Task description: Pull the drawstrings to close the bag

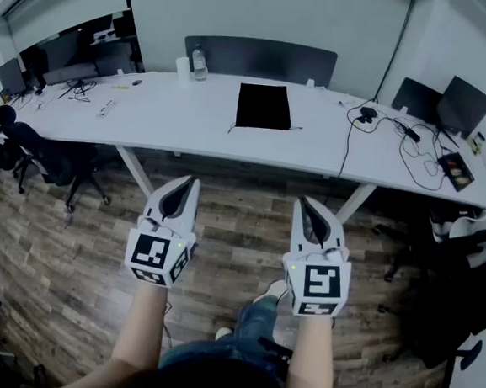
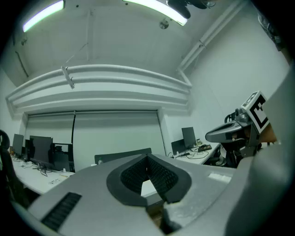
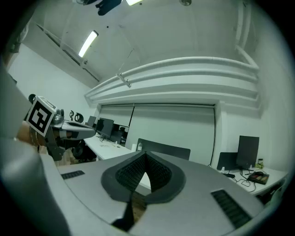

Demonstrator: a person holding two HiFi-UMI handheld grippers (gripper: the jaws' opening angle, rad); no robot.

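A flat black drawstring bag (image 1: pixel 263 106) lies on the long white table (image 1: pixel 165 123), near its middle, with thin strings trailing off its front corners. Both grippers hang well short of the table, above the wood floor. My left gripper (image 1: pixel 191 182) is shut and holds nothing; in the left gripper view its tips (image 2: pixel 147 157) meet, with the right gripper (image 2: pixel 230 131) seen off to the right. My right gripper (image 1: pixel 303 202) is likewise shut and empty; the right gripper view shows its tips (image 3: pixel 144 155) closed, with the left gripper (image 3: pixel 69 129) at the left.
On the table stand a water bottle (image 1: pixel 199 63) and a white cup (image 1: pixel 183 69) at the back, cables (image 1: pixel 416 153) and monitors (image 1: pixel 464 105) at the right, more monitors at the far left. Office chairs (image 1: pixel 39 154) stand at both sides. The person's legs show below.
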